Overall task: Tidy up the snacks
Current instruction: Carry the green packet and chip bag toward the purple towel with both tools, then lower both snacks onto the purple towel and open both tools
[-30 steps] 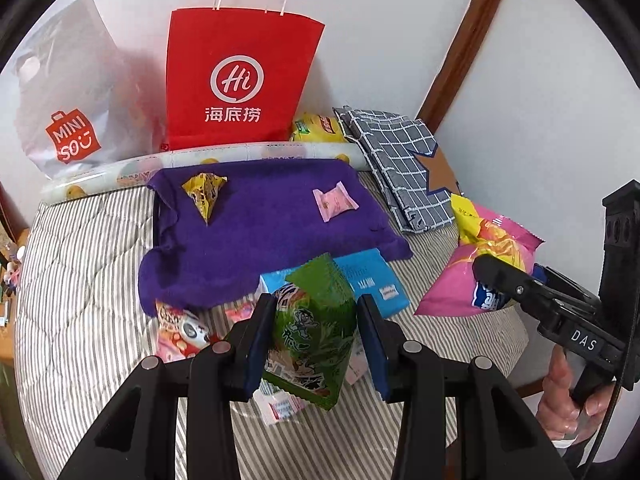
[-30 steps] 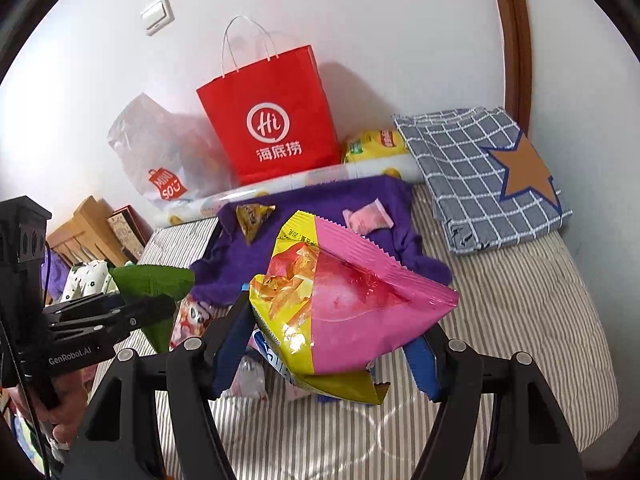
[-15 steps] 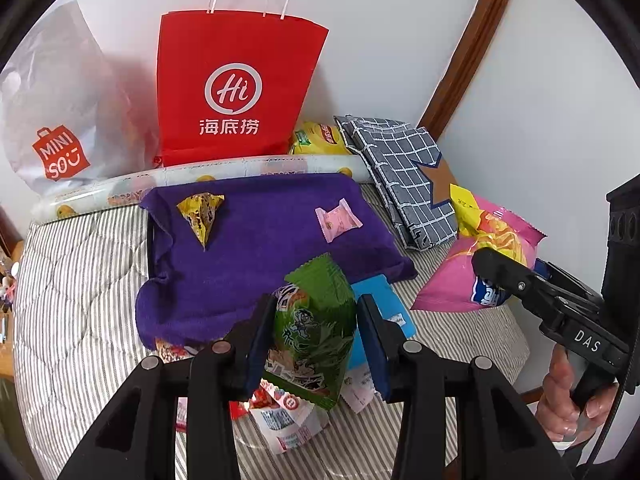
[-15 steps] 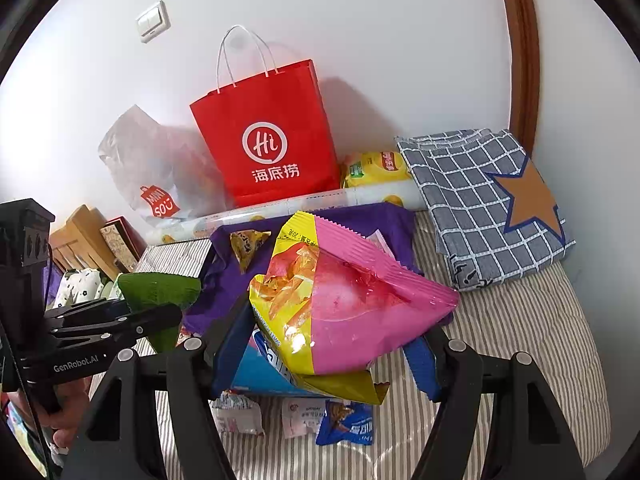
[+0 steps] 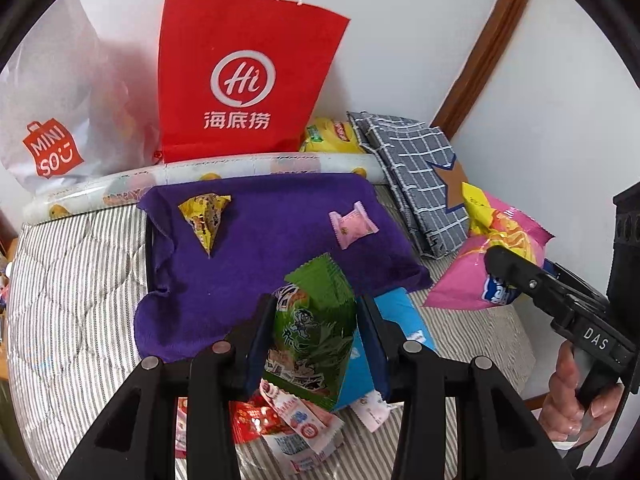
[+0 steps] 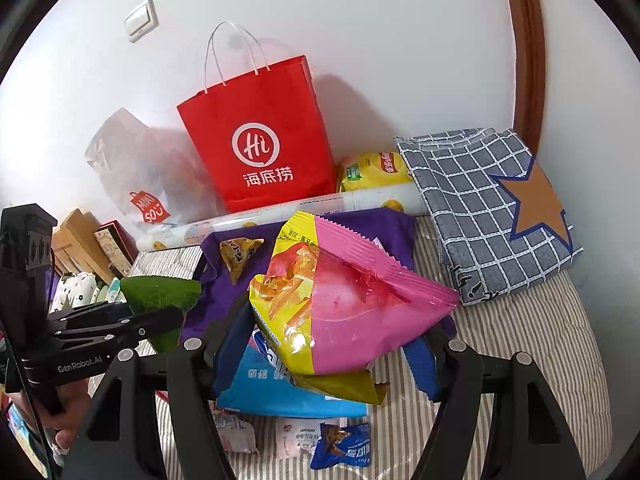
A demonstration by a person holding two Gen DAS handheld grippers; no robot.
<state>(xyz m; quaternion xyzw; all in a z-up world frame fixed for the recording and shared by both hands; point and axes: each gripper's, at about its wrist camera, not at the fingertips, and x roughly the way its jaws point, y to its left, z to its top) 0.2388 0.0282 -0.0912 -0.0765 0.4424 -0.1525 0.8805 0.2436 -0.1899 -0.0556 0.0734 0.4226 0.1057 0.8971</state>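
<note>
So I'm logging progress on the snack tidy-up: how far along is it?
Early on. Done: a yellow triangular pack and a pink candy lie on the purple cloth. In hand: the left gripper holds a green snack bag, the right gripper a pink chip bag. Left: loose small packets on the striped bed.

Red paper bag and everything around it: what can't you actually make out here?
- Red bag: its contents, both views; its front wall hides them.
- Blue packet: label, right view; the pink chip bag covers it.
- Yellow chip bag: left view, mostly behind the red bag.
- Small wrappers: left view, blocked by the left gripper.
</note>
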